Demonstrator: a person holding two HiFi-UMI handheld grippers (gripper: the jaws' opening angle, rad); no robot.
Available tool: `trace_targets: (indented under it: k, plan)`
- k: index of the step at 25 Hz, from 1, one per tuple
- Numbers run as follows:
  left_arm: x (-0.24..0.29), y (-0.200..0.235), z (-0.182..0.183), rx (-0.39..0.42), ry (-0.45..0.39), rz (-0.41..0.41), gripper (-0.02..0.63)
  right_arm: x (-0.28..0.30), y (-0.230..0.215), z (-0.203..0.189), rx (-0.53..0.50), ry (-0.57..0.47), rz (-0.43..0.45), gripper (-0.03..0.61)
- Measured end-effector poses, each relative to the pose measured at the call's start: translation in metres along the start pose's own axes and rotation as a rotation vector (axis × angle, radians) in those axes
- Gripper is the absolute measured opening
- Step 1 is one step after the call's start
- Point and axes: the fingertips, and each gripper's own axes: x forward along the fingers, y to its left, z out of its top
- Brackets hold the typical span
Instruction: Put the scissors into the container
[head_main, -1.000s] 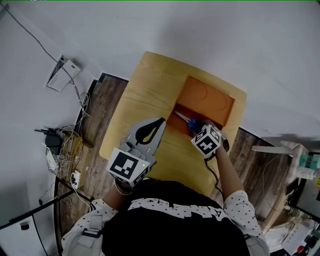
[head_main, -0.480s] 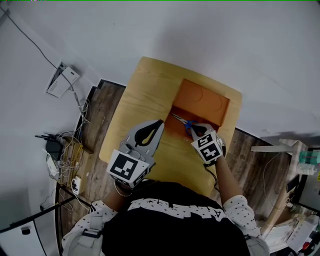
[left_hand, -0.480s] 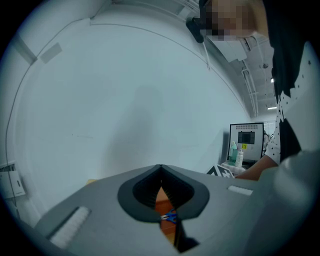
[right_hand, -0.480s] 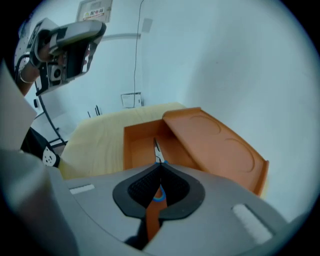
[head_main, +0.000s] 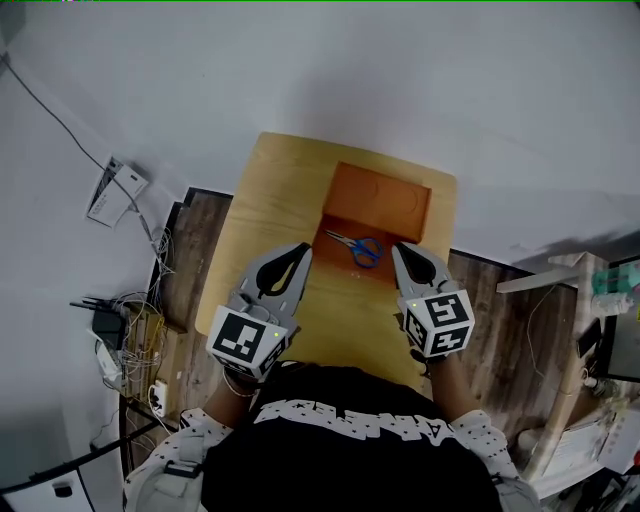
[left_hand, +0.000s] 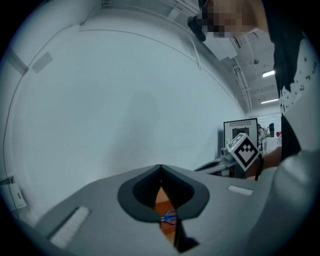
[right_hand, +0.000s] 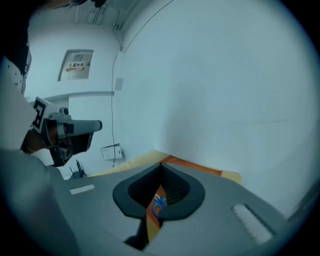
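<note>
The blue-handled scissors (head_main: 356, 247) lie inside the orange container (head_main: 385, 195) near its front edge, on the wooden table (head_main: 270, 190). My left gripper (head_main: 302, 248) hangs shut and empty just left of them over the table. To the right of the scissors my right gripper (head_main: 398, 248) is also shut and holds nothing. In the left gripper view the scissors (left_hand: 169, 217) peek through the slit under the closed jaws, and the right gripper's marker cube (left_hand: 244, 149) shows at the right. The right gripper view shows the scissors (right_hand: 159, 204) the same way.
The table stands against a white wall. Left of it on the wood floor are tangled cables and a power strip (head_main: 125, 325) and a white box (head_main: 108, 190). A white stand (head_main: 560, 285) is at the right.
My right gripper let go of the scissors and pulled back toward me, to the right. The scissors now lie in the container. The left gripper has barely moved.
</note>
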Motion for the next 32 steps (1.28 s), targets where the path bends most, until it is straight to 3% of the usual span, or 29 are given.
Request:
trace_targets:
  k: [3, 10, 32]
  plan:
    - [-0.001, -0.01, 0.003, 0.014, -0.006, -0.013, 0.002, -0.026, -0.004, 0.013, 0.041, -0.067, -0.026, 0.014]
    - [-0.001, -0.035, 0.008, 0.023, -0.017, -0.048, 0.002, -0.067, -0.007, 0.028, 0.027, -0.166, -0.057, 0.014]
    - [0.008, -0.061, 0.012, 0.057, -0.025, -0.124, 0.002, -0.103, 0.008, 0.049, -0.017, -0.217, -0.056, 0.014]
